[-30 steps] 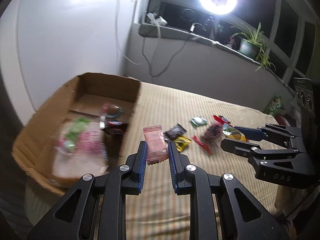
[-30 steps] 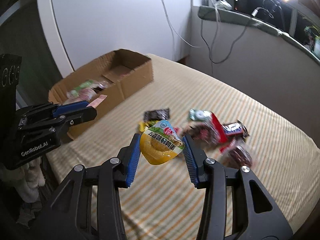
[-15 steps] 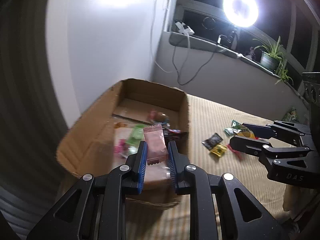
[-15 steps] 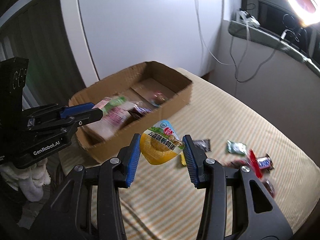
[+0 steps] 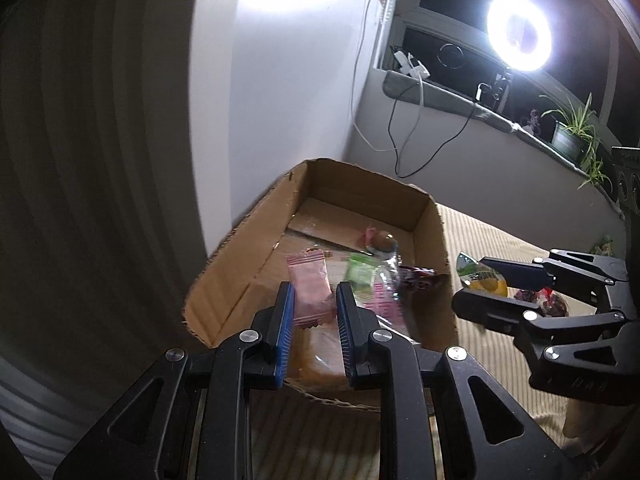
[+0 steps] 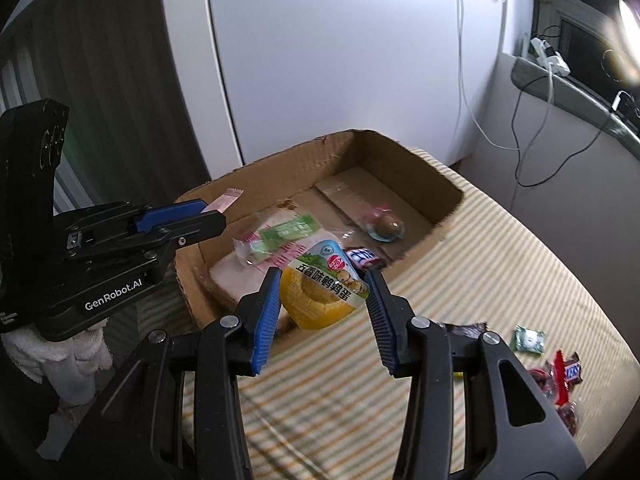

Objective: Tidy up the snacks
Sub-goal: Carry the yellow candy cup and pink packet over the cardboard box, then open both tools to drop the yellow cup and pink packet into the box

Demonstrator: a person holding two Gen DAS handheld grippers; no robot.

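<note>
The left gripper (image 5: 312, 300) had its jaws clamped on a pink sachet (image 5: 310, 286), held over the near end of the cardboard box (image 5: 240, 280); the box floor lay straight below and ahead. The right gripper (image 6: 322, 292) gripped a yellow egg pack (image 6: 324, 288) at the box's near wall, over the striped bed (image 6: 500, 272); the left looked nearer to releasing.

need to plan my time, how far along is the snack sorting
Partly done. Several snacks already lie in the cardboard box. In hand: the left gripper holds a pink packet over the box, the right gripper a yellow pouch at its edge. Left: a few loose wrappers on the striped surface.
</note>
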